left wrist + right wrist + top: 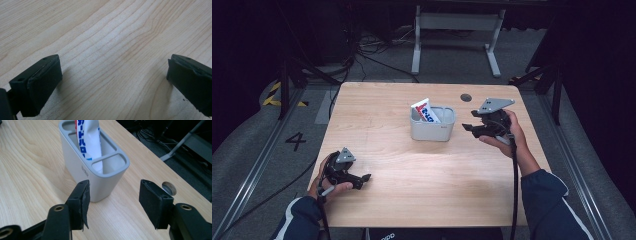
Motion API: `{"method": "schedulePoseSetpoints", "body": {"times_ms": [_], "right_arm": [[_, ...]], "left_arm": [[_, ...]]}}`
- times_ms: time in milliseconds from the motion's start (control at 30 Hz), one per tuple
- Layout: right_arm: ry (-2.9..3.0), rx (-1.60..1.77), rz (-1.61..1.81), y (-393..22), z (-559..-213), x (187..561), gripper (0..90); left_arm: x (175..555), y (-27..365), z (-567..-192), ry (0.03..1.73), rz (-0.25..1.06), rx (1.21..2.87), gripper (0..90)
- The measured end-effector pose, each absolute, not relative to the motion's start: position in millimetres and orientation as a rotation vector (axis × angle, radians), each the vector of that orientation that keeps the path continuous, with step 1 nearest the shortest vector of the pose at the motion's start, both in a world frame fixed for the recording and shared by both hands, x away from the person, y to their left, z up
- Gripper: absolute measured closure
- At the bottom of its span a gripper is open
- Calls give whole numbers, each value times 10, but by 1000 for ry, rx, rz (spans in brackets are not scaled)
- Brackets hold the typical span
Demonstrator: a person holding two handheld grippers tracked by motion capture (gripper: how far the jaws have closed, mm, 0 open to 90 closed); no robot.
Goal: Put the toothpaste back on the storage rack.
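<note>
Grey holder (432, 125) sits centre frame on the desk (412, 185), toothpaste tube (424, 110) standing tilted inside. Right gripper (473, 121) just right of it, jaws parted, empty. Left gripper (363, 179) lower left, wide open, empty.

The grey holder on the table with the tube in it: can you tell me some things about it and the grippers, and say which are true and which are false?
1. The tube stands inside the grey holder. True.
2. The right gripper is squeezing the tube. False: its jaws are open with nothing between them, beside the holder.
3. The left gripper is open over bare wooden table. True.
4. The holder lies tipped on its side. False: it stands upright.
5. The holder has dividers across its top. True.
</note>
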State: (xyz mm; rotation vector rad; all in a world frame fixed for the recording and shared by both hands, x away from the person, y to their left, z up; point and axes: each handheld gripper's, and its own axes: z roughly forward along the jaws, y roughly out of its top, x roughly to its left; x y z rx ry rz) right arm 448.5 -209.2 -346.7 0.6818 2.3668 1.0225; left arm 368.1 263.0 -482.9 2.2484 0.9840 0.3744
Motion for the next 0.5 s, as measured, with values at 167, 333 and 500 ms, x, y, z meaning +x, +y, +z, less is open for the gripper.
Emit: {"method": "schedulePoseSetpoints", "body": {"times_ms": [167,333,500], "right_arm": [[2371,697,993,-2181,-3534,4435,423],[2374,716,963,-2271,-3606,4393,402],[2359,739,956,-2361,-3660,4350,373]], "left_arm": [[3681,2630,-4829,984,375,2248,4],[3680,2626,-4833,987,379,2242,4],[3680,2626,-4833,987,379,2242,4]]}}
